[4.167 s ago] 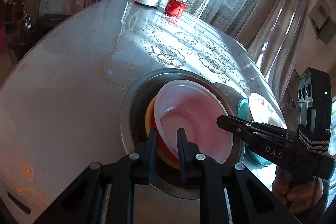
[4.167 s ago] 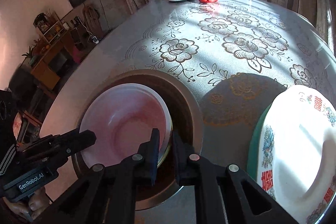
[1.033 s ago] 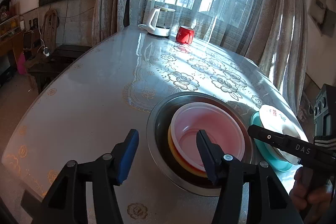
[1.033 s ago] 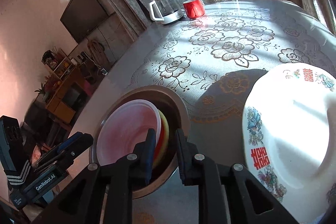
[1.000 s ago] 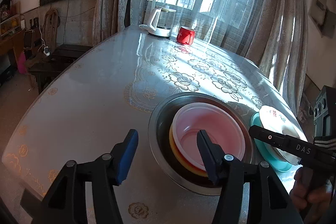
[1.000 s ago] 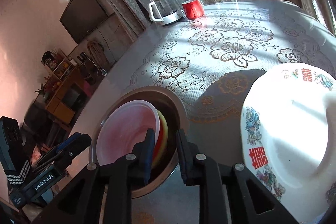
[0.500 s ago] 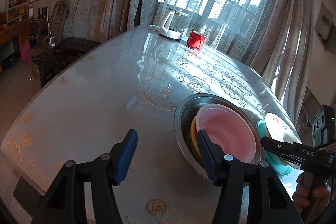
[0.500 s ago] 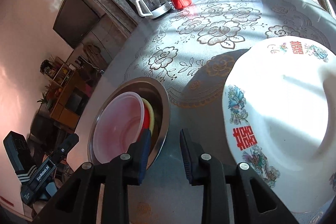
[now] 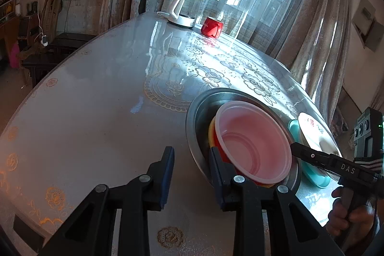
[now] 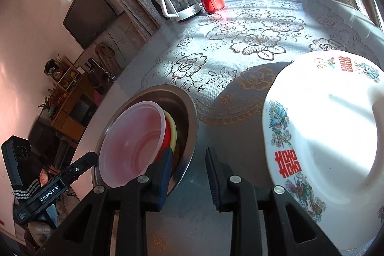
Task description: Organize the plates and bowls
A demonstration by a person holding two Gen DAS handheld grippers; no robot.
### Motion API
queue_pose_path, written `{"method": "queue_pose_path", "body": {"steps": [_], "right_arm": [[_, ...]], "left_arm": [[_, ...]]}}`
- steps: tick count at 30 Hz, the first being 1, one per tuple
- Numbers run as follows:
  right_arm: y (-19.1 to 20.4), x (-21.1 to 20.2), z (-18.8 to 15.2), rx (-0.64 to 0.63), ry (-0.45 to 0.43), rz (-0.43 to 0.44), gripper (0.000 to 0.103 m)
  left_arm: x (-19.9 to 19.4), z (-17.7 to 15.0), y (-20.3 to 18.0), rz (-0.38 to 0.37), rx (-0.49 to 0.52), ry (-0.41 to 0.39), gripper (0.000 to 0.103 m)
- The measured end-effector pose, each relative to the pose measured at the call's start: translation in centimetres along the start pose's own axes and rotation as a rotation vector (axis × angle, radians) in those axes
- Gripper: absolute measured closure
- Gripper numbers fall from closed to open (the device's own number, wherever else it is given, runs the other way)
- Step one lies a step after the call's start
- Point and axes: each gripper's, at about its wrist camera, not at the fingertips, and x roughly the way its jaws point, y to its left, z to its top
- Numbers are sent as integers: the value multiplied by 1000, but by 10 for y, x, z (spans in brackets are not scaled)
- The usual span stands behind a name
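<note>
A steel basin (image 9: 192, 116) on the table holds a translucent pink bowl (image 9: 252, 143) nested over a red and a yellow bowl. My left gripper (image 9: 190, 160) hovers at the basin's near left rim. Its jaws are closing, the rim shows in the gap, and the pads press on nothing. My right gripper (image 10: 189, 160) is open over bare table between the basin (image 10: 189, 116) and a white decorated dish (image 10: 324, 124). That dish (image 9: 312, 131) rests on a teal plate (image 9: 312, 174).
A glass kettle (image 9: 180, 13) and a red mug (image 9: 212, 26) stand at the table's far edge by the curtained window. The flowered tablecloth (image 10: 252, 40) covers the table. Dark furniture stands past the table's left edge. A hand holds the right gripper's handle.
The left jaws have narrowed from wide apart and sunk a little toward the basin's left rim. The right jaws have spread slightly and now stand between the basin and the white dish.
</note>
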Motion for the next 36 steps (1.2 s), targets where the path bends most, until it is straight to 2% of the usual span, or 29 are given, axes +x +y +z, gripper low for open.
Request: {"method": "queue_pose_path", "body": {"steps": [4,12,18,36], "right_arm": [[2,1,-1,-13,-1,-8,75],[2,8,0,-12,23,-1,76],[3,9,2,-18,21,-4,77],[2,8,3,6,49,26,76]], "left_arm": [[5,2,-2,15,8,9,73],[18,7,4,-24,-36,68,72],[17,7,1,-48,-25,47,85],[17,7,4,-67,-29,43,85]]}}
